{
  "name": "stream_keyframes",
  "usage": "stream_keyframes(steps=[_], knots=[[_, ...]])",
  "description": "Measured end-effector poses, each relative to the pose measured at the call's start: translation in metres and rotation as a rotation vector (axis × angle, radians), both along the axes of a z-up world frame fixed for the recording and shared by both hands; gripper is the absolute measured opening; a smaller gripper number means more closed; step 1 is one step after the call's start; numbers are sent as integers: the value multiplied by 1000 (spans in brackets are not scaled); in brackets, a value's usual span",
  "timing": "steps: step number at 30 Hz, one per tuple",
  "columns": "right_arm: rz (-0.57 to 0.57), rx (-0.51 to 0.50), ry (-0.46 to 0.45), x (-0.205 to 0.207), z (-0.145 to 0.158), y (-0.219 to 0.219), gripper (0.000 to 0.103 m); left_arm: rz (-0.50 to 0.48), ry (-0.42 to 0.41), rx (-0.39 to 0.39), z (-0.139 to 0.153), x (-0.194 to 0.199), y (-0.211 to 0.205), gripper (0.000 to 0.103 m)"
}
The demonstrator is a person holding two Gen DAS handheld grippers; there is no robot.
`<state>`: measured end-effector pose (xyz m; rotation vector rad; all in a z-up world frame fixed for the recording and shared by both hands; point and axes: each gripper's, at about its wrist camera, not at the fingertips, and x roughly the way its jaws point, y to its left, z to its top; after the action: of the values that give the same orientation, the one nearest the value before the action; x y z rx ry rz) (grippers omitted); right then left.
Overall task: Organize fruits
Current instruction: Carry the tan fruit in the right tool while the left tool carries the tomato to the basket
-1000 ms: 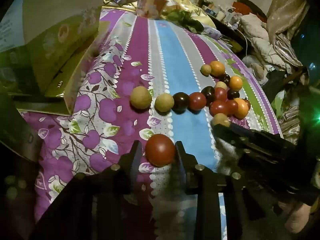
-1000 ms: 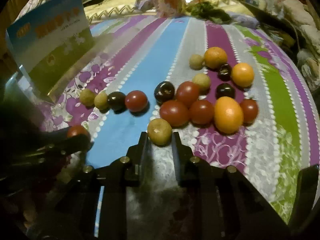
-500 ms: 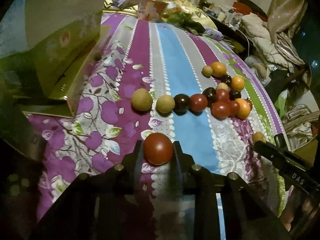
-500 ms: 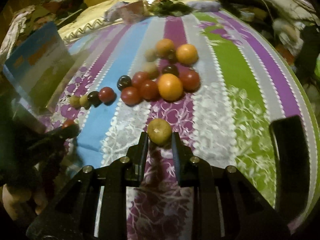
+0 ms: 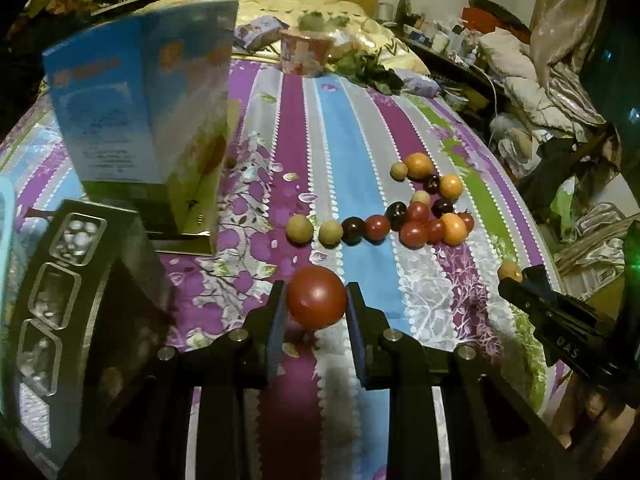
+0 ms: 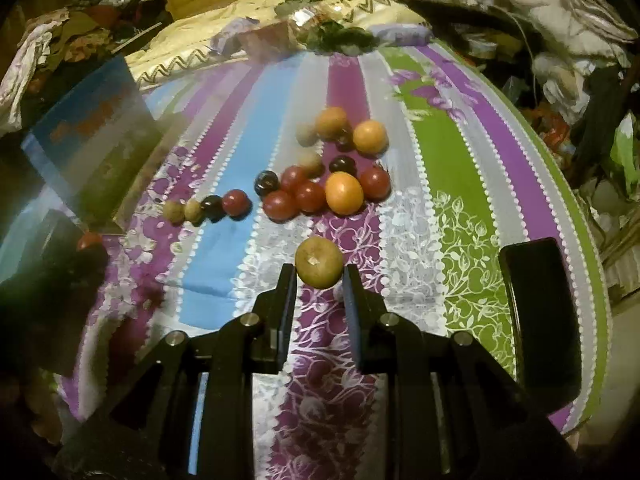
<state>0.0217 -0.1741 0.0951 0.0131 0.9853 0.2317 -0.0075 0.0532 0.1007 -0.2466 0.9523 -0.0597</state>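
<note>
Left wrist view: left gripper (image 5: 316,300) clamps a red tomato (image 5: 316,297), right gripper (image 6: 319,276) a tan fruit (image 6: 319,262), both near of the fruit pile (image 6: 320,176), likely for sorting.

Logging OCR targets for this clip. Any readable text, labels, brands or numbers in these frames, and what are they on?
"DAS": pale letters on the black body of the right gripper, seen in the left wrist view.
Blue box: orange title and small print on its faces, too blurred to read in either view.
Nothing else readable; packets at the far end of the bed are too small.
</note>
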Motion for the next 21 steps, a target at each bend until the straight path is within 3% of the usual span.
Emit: stream_keyframes(steps=[11, 21], knots=[[53, 6, -56, -17, 39, 35, 24, 54, -63, 1, 46, -25, 33, 29], [139, 26, -123, -25, 77, 96, 24, 144, -119, 20, 81, -55, 83, 29]])
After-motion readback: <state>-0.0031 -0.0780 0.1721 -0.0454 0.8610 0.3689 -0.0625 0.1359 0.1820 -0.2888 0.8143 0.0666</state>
